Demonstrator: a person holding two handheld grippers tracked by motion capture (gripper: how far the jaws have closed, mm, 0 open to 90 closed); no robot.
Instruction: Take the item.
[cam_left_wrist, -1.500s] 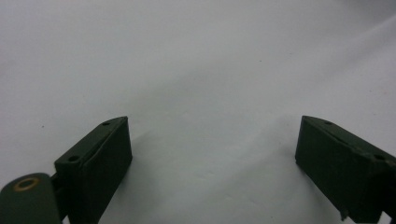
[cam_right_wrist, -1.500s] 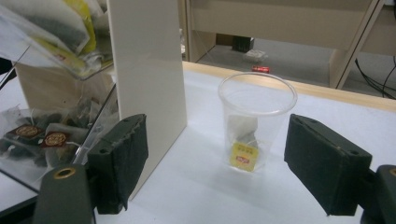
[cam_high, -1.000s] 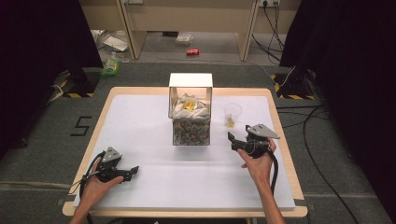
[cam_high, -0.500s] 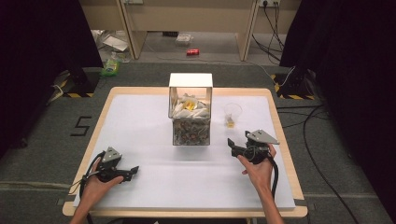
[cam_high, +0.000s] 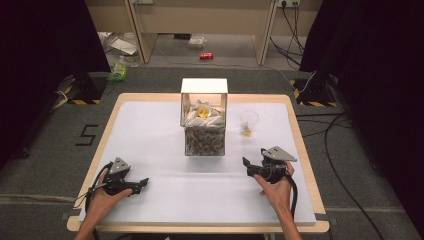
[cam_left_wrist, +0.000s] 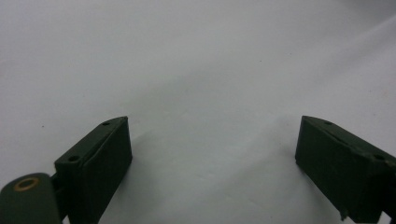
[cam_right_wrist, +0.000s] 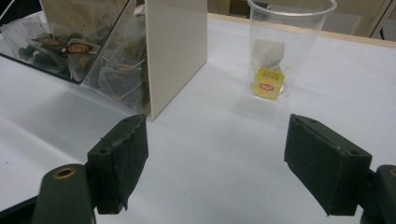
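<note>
- The yellow tag (cam_right_wrist: 269, 83) on the tea bag inside your clear cup (cam_right_wrist: 286, 44) carries print too small to read; a "5" (cam_high: 87, 134) is marked on the floor at the left of the high view.
- Your left gripper (cam_high: 142, 182) sits lower left on the white surface (cam_high: 150, 135), jaws wide apart, empty, with open room around it.
- Your right gripper (cam_high: 246, 165), lower right, is also spread wide and empty.
- The clear box (cam_high: 204, 122) of tea bags stands at centre, the cup just right of it.

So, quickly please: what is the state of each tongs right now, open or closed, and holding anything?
Left tongs: open, holding nothing, over the white table cover.
Right tongs: open, holding nothing, facing the clear cup.
</note>
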